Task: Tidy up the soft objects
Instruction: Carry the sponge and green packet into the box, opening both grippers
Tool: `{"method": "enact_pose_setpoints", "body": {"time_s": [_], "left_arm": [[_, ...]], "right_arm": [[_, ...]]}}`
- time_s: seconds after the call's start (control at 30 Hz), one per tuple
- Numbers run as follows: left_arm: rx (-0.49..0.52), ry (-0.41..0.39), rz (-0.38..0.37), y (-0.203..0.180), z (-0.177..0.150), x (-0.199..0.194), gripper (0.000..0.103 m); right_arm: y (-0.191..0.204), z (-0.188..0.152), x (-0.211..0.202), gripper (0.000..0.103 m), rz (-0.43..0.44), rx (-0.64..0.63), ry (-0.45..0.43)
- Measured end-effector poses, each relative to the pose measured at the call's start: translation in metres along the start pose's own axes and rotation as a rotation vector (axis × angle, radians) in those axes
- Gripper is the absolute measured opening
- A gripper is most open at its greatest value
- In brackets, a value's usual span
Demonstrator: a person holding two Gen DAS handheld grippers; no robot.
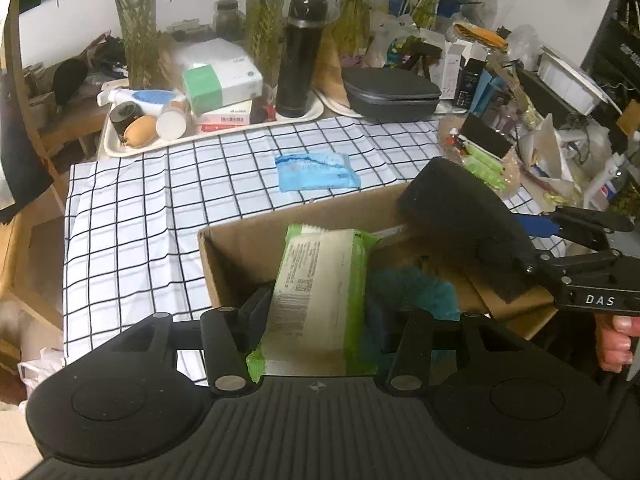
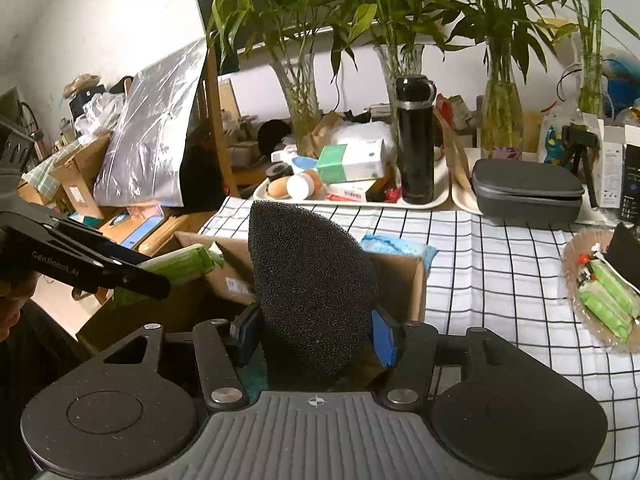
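My left gripper (image 1: 320, 312) clamps the wipes pack (image 1: 320, 292), my right gripper (image 2: 316, 332) the black sponge (image 2: 312, 288), both over the cardboard box's rim (image 1: 248, 228); checked cloth (image 1: 132, 216) lies bare beyond.

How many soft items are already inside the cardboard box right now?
1 visible: a blue fuzzy cloth on the bottom of the cardboard box. The held wipes pack and sponge may hide others.

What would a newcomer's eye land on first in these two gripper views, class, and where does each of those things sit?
Most striking is the black foam sponge, clamped in the right gripper over the open cardboard box. Next comes the green-edged wipes pack, held in the left gripper above the same box, which sits on the checked tablecloth. Beyond the box, a blue packet lies flat on the cloth.
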State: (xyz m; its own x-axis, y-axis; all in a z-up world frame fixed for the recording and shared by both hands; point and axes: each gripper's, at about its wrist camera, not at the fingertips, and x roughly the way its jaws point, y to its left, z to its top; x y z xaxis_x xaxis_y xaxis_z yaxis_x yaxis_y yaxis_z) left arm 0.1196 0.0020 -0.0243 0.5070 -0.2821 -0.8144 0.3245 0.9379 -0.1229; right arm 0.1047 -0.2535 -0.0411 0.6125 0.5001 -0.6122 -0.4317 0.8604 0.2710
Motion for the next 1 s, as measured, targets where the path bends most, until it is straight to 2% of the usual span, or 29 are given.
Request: {"method": "enact_pose_setpoints", "body": {"time_s": [0.07, 0.13, 0.17, 0.2, 0.5, 0.77, 1.0], "left_arm": [[0.018, 0.007, 0.005, -0.003, -0.002, 0.0, 0.049], [0.049, -0.001, 0.003, -0.007, -0.003, -0.002, 0.052], [0.057, -0.014, 0.002, -0.008, -0.004, -0.004, 0.061], [0.061, -0.023, 0.001, -0.009, -0.005, -0.005, 0.07], [-0.008, -0.093, -0.021, 0.002, -0.007, -0.017, 0.071], [-0.018, -0.142, 0.035, 0.009, -0.007, -0.023, 0.071], [-0.036, -0.131, 0.063, 0.015, -0.009, -0.017, 0.071]], "right_arm": [[0.002, -0.001, 0.0, 0.061, 0.002, -0.008, 0.006], [0.004, -0.001, 0.002, 0.071, 0.007, -0.023, 0.013], [0.005, -0.001, 0.003, 0.092, -0.001, -0.031, 0.017], [0.006, -0.001, 0.003, 0.103, -0.011, -0.039, 0.013], [0.0, 0.002, -0.001, 0.103, -0.054, -0.001, -0.037], [-0.007, 0.003, 0.002, 0.103, -0.074, 0.034, -0.03], [-0.006, 0.003, 0.009, 0.103, -0.099, 0.034, -0.003]]}}
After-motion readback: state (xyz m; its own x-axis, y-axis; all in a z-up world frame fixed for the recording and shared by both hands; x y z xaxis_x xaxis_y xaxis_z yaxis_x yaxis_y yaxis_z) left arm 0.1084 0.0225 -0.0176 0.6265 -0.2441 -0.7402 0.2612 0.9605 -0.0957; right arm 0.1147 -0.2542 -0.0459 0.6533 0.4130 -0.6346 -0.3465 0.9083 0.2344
